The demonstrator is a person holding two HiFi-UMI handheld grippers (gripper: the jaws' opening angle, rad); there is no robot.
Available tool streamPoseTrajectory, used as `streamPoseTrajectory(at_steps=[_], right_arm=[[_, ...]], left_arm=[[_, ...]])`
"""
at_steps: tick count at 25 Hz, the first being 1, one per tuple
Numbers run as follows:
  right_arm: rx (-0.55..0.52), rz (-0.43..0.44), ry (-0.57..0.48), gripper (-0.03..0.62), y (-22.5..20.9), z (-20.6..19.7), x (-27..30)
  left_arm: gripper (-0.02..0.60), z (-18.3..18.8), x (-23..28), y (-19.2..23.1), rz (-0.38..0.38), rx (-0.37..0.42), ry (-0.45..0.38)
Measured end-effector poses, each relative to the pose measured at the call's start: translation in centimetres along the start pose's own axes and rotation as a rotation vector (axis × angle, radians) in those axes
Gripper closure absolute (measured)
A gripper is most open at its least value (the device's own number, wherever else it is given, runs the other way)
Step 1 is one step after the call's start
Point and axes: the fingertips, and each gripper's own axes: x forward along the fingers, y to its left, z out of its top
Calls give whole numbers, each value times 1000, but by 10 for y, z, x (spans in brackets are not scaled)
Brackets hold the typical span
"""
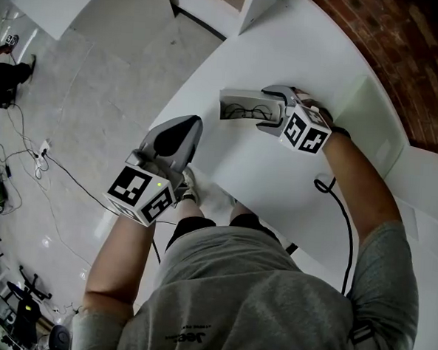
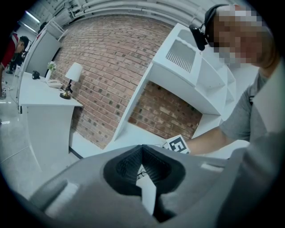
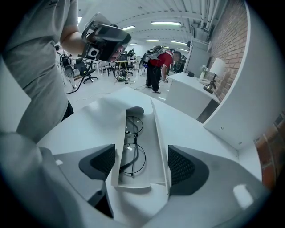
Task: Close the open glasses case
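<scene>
right gripper point(image 3: 140, 162) fingers point(image 3: 181, 164) wide apart, straddling open glasses case point(image 3: 153, 133), not squeezing; left gripper point(image 2: 142, 167) fingers together, empty; off-centre squeeze probably just skids case along bench point(image 3: 187, 120), or pinches glasses point(image 3: 132, 156)

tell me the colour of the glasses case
White. The glasses case shows best in the right gripper view.

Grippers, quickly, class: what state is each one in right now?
Left gripper: shut, holding nothing.
Right gripper: open, jaws straddling the open glasses case, not gripping it.
</scene>
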Motion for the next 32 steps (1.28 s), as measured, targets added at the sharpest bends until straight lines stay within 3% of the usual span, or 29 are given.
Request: streamPoseTrajectory(at_steps=[17, 21, 25, 32], right_arm=[[-59, -142, 11, 312, 14, 1, -7], [-73, -174, 14, 372, 21, 0, -7], [-65, -233, 3, 381, 23, -1, -6], [-56, -250, 15, 384, 25, -2, -7]], left_arm=[[584, 1, 0, -6, -5, 11, -6], [584, 1, 1, -7, -5, 4, -7], [584, -2, 3, -9, -9, -4, -7], [584, -3, 2, -15, -17, -6, -5]])
